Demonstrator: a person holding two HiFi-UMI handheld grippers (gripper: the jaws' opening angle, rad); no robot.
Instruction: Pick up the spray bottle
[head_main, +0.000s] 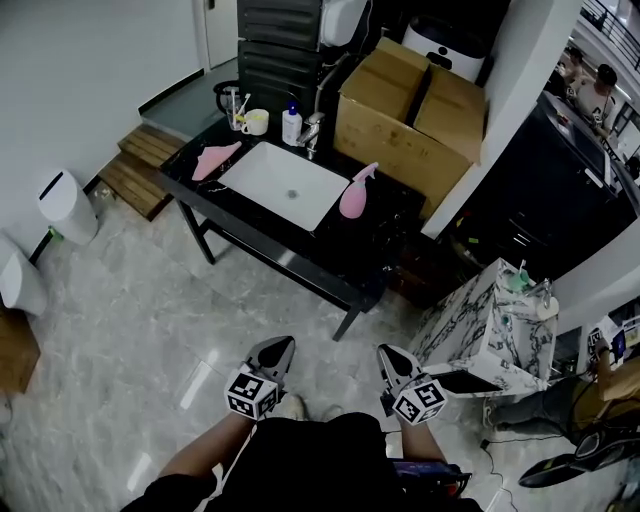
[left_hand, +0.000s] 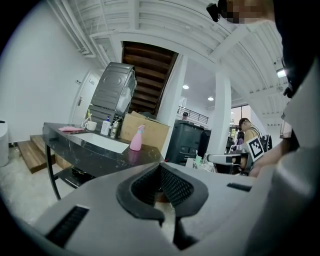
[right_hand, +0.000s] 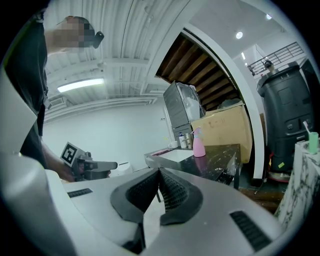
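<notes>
The pink spray bottle (head_main: 353, 192) stands upright on the black table (head_main: 340, 255), just right of the white sink (head_main: 285, 182). It shows small and far off in the left gripper view (left_hand: 136, 138) and in the right gripper view (right_hand: 199, 145). My left gripper (head_main: 279, 347) and right gripper (head_main: 389, 357) hang close to the person's body, over the floor and well short of the table. Both are shut with nothing between the jaws, as each gripper's own view shows, left gripper (left_hand: 161, 167) and right gripper (right_hand: 159, 172).
A large cardboard box (head_main: 415, 110) sits behind the table. On the table are a pink cloth (head_main: 215, 160), a cup (head_main: 256, 121) and a pump bottle (head_main: 291, 125). A marble-patterned box (head_main: 485, 325) stands at right. At left are a white bin (head_main: 65, 205) and wooden steps (head_main: 140, 165).
</notes>
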